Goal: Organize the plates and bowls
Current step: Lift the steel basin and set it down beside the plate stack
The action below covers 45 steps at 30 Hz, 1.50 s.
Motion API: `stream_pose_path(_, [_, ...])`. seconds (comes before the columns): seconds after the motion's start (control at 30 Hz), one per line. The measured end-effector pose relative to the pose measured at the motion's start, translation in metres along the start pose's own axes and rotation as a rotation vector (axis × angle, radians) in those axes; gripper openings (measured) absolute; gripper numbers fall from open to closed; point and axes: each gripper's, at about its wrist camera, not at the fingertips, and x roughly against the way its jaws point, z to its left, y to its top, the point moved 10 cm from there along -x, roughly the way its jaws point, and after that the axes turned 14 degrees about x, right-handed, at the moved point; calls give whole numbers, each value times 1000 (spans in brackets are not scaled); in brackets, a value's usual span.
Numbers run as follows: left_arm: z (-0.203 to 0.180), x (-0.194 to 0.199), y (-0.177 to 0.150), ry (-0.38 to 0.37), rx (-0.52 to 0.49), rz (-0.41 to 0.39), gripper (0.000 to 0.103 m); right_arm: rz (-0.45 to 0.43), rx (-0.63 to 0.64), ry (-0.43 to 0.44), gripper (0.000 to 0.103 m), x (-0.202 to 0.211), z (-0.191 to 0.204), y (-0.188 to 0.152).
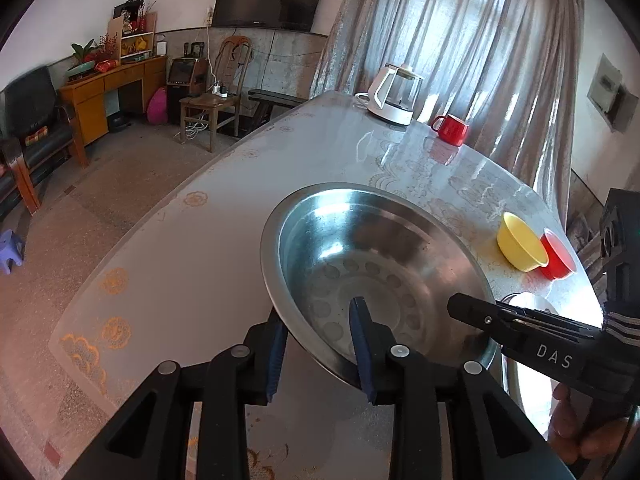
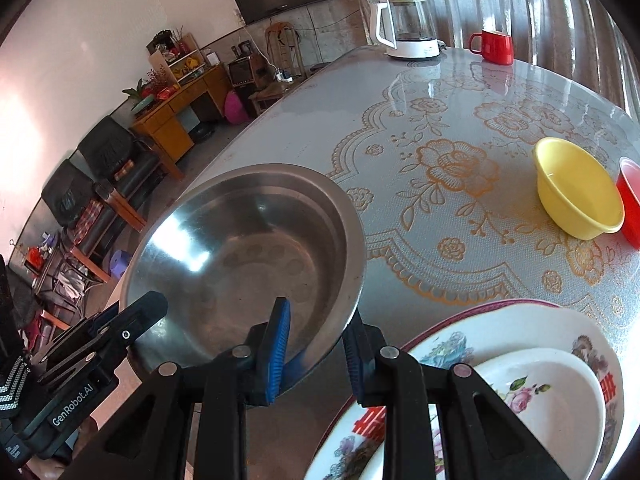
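Observation:
A large steel basin (image 1: 360,256) (image 2: 248,248) is held between both grippers, part of it past the table's near edge. My left gripper (image 1: 318,340) is shut on its near rim, one blue pad inside the basin and one outside. My right gripper (image 2: 316,344) is shut on the opposite rim in the same way; its black finger (image 1: 472,306) also shows over the basin in the left wrist view. Beside the basin lies a floral plate (image 2: 460,340) with a smaller white floral dish (image 2: 552,396) on it. A yellow bowl (image 2: 576,192) and a red bowl (image 2: 630,200) stand further back.
The table (image 2: 420,100) has a grey cloth with gold flowers. A white-and-glass kettle (image 2: 408,28) and a red mug (image 2: 494,46) stand at its far end by the curtain. Chairs, a wooden desk and a small stool line the room beyond the table's left edge.

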Motion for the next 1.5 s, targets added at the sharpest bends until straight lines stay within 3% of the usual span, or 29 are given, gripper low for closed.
stream_pose_path(0.23, [14,3,-5,81,-34,-45,35,5,26,-14,26,-4,12,-11])
stream_pose_path(0.47, [21,22,3,116,-44,-128,41,-33,20,-15,33,11,12,-9])
stream_pose_path(0.97, [-5,54,12,91,-121,-217,44,-125,-74,-20,37,45,-15,-7])
stream_pose_path(1.5, [-57,48,-10,53,-250,-185,46,-163,-205,-54,38,68,-68,-27])
